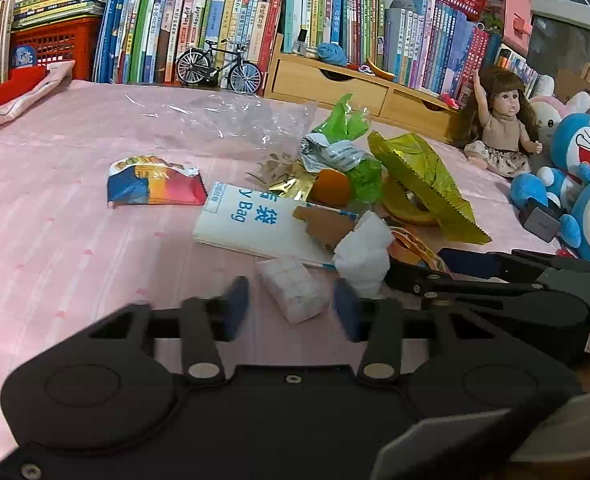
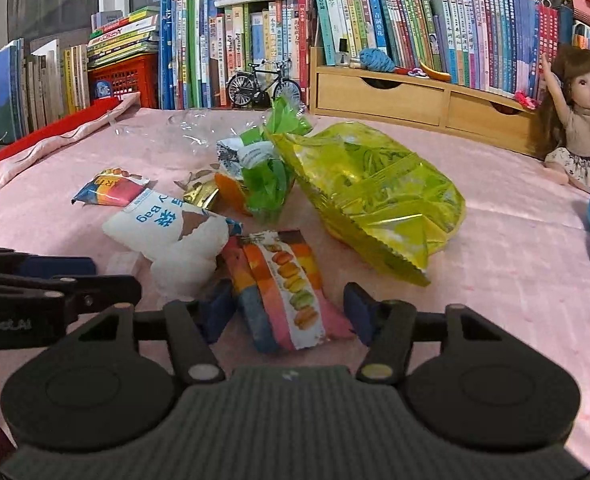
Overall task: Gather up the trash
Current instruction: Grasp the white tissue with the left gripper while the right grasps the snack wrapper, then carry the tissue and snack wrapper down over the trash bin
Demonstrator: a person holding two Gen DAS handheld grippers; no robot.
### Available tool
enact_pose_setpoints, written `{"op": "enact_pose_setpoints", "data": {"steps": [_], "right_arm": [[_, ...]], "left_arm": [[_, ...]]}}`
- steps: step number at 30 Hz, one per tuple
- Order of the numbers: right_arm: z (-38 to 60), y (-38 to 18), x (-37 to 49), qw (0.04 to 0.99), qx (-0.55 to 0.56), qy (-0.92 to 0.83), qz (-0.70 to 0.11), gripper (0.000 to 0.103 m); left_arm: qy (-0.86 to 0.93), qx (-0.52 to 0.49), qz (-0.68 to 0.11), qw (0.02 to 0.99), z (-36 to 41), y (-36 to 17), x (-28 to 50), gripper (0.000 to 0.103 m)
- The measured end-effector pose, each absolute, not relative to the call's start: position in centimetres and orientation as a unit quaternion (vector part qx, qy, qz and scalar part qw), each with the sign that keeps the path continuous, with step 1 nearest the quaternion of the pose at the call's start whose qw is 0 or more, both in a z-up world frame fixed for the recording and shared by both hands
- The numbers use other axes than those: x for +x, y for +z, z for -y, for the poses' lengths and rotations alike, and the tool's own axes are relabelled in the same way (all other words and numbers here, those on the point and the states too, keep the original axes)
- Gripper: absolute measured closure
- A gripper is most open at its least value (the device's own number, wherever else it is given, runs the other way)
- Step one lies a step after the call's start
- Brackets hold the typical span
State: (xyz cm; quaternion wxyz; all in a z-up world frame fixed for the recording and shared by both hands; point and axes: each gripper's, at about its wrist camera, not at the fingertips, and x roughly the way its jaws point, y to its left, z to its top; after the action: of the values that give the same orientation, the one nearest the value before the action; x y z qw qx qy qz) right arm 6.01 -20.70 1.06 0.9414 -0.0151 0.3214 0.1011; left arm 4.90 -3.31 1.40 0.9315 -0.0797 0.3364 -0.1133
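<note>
Trash lies heaped on a pink bedspread (image 1: pixel 75 240). My left gripper (image 1: pixel 291 306) is open, with a small white tissue pack (image 1: pixel 295 292) between its blue pads and a gap at each side. A crumpled white tissue (image 1: pixel 365 252) and a white packet marked "Bag" (image 1: pixel 251 220) lie just beyond. My right gripper (image 2: pixel 289 312) is open around a flat macaron snack wrapper (image 2: pixel 291 288), its pads close to both edges. A yellow-green foil bag (image 2: pixel 375 192), green wrappers (image 2: pixel 267 184) and a second colourful wrapper (image 2: pixel 111 190) lie further off.
A clear plastic bag (image 1: pixel 231 120) lies behind the heap. Rows of books (image 1: pixel 215 20), a model bicycle (image 1: pixel 219 66) and a wooden drawer unit (image 1: pixel 335 84) line the back. A doll (image 1: pixel 503 120) and blue plush toys (image 1: pixel 575 168) sit at the right.
</note>
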Motion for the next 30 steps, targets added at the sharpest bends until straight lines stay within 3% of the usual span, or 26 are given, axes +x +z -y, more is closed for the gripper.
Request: {"op": "enact_pose_setpoints", "data": {"steps": [6, 30], "right_arm": [[20.6, 1.8, 4.9, 0.943, -0.017, 0.106, -0.314, 0.054], [20.8, 4.7, -3.1, 0.949, -0.011, 0.129, -0.286, 0.056]], "left_arm": [[-0.12, -0.074, -0.329, 0.934, 3.4, 1.9, 4.2, 0.075], [-0.158, -0.04, -0.304, 0.939, 2.8, 4.7, -2.8, 0.075]]}}
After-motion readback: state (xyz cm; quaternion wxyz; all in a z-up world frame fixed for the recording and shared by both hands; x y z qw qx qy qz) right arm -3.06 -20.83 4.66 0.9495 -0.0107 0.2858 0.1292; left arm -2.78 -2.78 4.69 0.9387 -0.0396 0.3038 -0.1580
